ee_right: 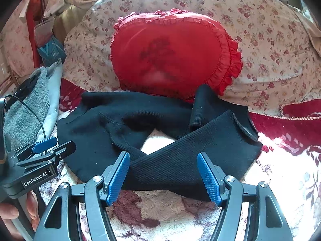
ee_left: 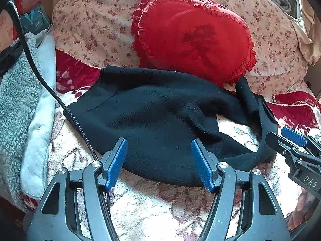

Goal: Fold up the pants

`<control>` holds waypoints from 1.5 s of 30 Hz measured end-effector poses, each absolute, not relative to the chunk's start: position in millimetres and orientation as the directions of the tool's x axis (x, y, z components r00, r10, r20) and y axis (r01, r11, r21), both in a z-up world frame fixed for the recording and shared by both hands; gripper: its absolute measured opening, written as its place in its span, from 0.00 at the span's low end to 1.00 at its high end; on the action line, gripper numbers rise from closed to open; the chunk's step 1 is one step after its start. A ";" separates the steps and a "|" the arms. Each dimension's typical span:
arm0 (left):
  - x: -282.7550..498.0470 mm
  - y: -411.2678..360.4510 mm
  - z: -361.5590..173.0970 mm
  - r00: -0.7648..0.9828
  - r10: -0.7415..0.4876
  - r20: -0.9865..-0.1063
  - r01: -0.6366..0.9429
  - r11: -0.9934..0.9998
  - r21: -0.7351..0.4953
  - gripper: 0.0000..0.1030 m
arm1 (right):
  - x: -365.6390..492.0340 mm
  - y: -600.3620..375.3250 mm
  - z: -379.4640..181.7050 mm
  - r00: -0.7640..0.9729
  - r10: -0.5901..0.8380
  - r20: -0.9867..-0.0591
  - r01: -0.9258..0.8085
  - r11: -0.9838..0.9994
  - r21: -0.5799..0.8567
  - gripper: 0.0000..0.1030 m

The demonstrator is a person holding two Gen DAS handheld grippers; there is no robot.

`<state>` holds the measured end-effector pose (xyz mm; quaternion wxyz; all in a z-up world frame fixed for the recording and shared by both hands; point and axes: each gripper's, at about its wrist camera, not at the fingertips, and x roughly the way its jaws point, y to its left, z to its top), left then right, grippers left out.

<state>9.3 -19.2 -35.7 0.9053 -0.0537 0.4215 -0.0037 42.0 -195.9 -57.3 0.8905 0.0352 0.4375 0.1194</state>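
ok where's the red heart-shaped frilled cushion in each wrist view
Left wrist view: the red heart-shaped frilled cushion sits upper centre-right, behind the black knit pants.
Right wrist view: the cushion sits upper centre, again just behind the pants.
Shared landmark: the floral-print pillow that the cushion leans on, behind it in both views.

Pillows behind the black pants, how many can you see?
2. A red heart-shaped frilled pillow leans right behind the black knit pants; the large floral-print pillow lies behind it. Others may be hidden.
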 end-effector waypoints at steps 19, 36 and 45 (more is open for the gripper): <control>20.1 -50.6 -45.7 0.609 -0.121 -0.784 0.043 0.992 -0.119 0.64 | 80.8 -252.9 -61.4 0.553 0.237 -0.799 -0.041 0.965 0.258 0.66; 23.6 70.5 -54.0 0.581 -0.082 -0.810 -0.301 0.903 -0.307 0.64 | 79.9 -220.8 -67.5 0.496 0.304 -0.813 -0.058 0.946 0.318 0.66; 47.6 107.6 -80.8 0.538 -0.053 -0.841 -0.479 0.802 -0.357 0.64 | 100.2 -208.6 -92.3 0.437 0.262 -0.861 -0.014 0.958 0.285 0.63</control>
